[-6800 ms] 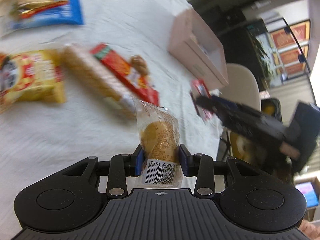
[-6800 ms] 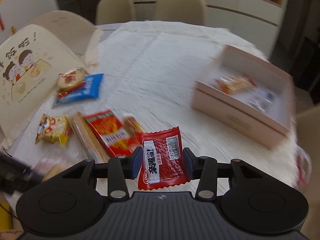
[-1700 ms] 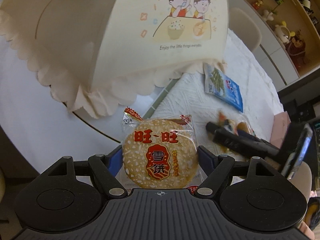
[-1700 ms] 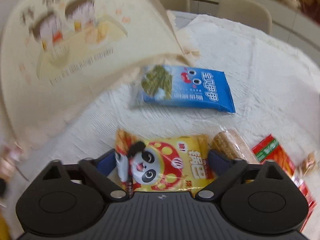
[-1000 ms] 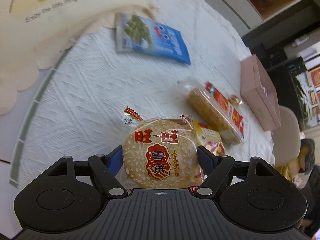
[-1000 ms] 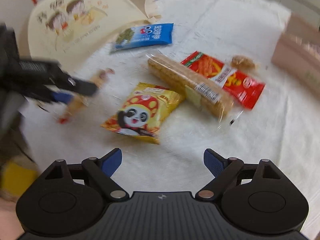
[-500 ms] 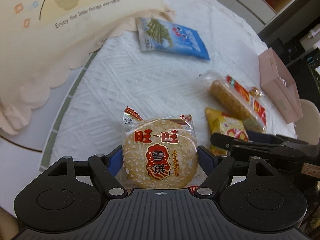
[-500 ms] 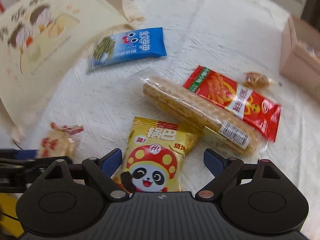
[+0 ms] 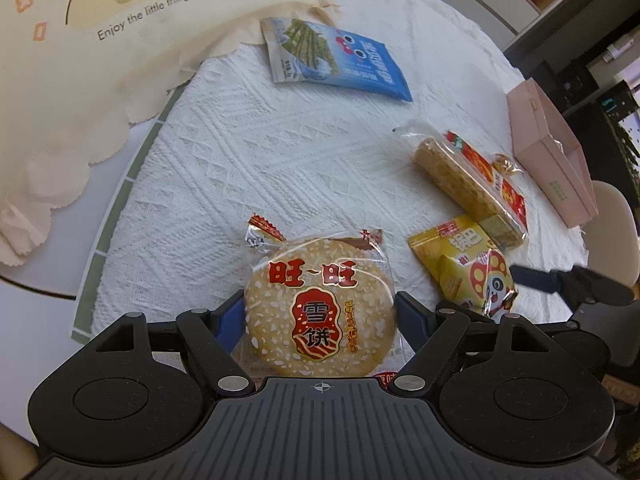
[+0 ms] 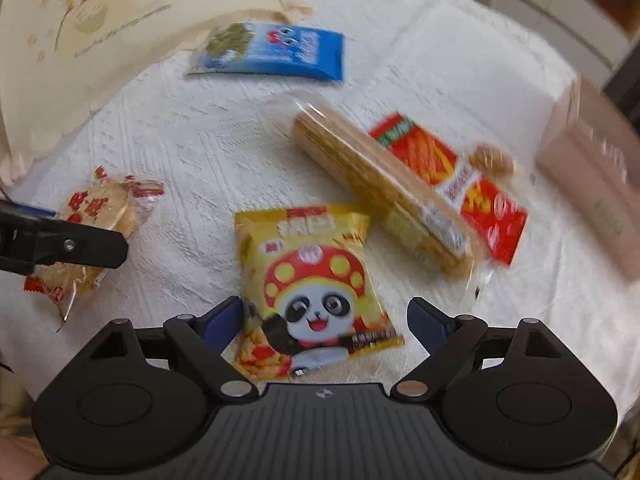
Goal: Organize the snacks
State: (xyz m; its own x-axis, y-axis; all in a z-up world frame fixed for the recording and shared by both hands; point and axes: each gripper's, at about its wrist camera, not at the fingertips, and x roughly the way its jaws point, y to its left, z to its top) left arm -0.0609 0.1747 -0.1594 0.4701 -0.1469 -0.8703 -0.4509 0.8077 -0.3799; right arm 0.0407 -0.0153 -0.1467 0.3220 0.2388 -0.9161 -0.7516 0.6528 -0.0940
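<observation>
My left gripper [image 9: 320, 312] is shut on a round rice cracker [image 9: 320, 312] in a clear red-printed wrapper, held just above the white tablecloth [image 9: 248, 160]. In the right wrist view that rice cracker [image 10: 96, 216] hangs at the left. A yellow panda snack bag [image 10: 312, 280] lies flat on the cloth. My right gripper [image 10: 324, 320] is open, its blue pads either side of the bag's lower half without pressing it. The left wrist view shows the yellow bag [image 9: 464, 264] with a right finger [image 9: 560, 280] over it.
A blue seaweed packet [image 10: 272, 52] lies at the back. A long cracker pack [image 10: 380, 184] leans on a red packet [image 10: 452, 176], with a small wrapped snack [image 10: 492, 160] beside it. The pink box [image 10: 592, 168] stands at the right, a cream food cover [image 9: 80, 40] at the left.
My right gripper has swung in and lowered over the yellow panda bag, which now sits between its open jaws. The left gripper keeps its hold on the rice cracker and has barely shifted.
</observation>
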